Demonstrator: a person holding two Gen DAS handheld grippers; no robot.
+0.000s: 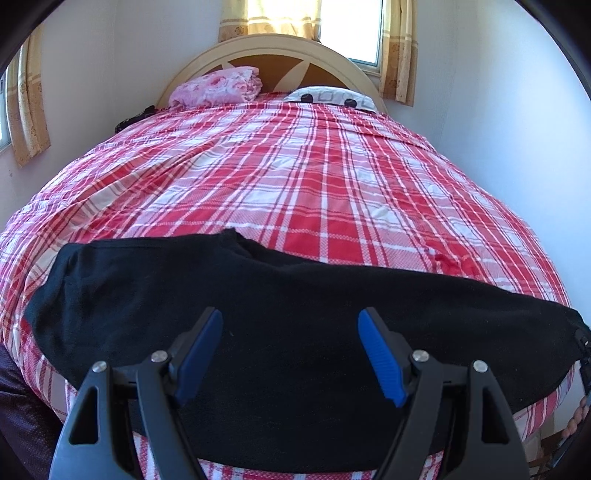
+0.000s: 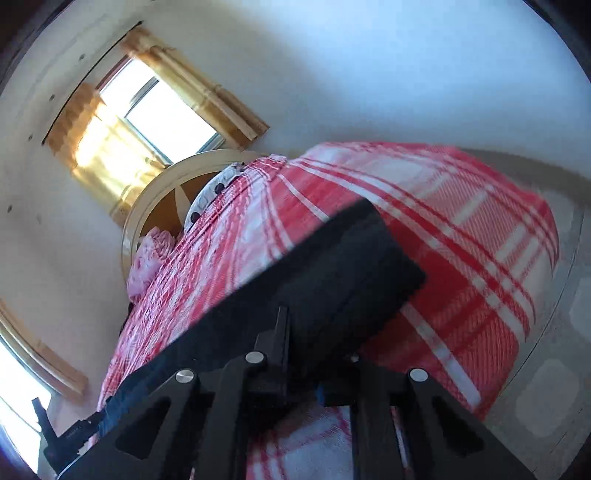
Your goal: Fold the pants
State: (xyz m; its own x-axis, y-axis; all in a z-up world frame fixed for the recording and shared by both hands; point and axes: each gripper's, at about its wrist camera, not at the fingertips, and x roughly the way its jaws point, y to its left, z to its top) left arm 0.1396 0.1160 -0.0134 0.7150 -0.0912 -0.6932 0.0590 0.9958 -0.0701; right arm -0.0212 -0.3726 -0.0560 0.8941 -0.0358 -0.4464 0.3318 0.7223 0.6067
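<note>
Black pants (image 1: pixel 288 314) lie stretched sideways along the near edge of the bed, on the red plaid cover (image 1: pixel 295 177). My left gripper (image 1: pixel 290 332) hovers just above their middle, jaws wide open, blue pads (image 1: pixel 380 358) showing, nothing between them. In the tilted, blurred right wrist view the pants (image 2: pixel 332 266) run from the frame's lower left up to a squared end. My right gripper (image 2: pixel 306 332) sits at that end with black cloth lying between its fingers; its right finger is hidden by the cloth, so its jaw state is unclear.
A cream wooden headboard (image 1: pixel 273 48) stands at the far end with a folded pink blanket (image 1: pixel 218 86) and a patterned pillow (image 1: pixel 328 96). Curtained windows (image 1: pixel 351 29) are behind and to the left. The right gripper's edge (image 1: pixel 583 354) shows at the pants' right end.
</note>
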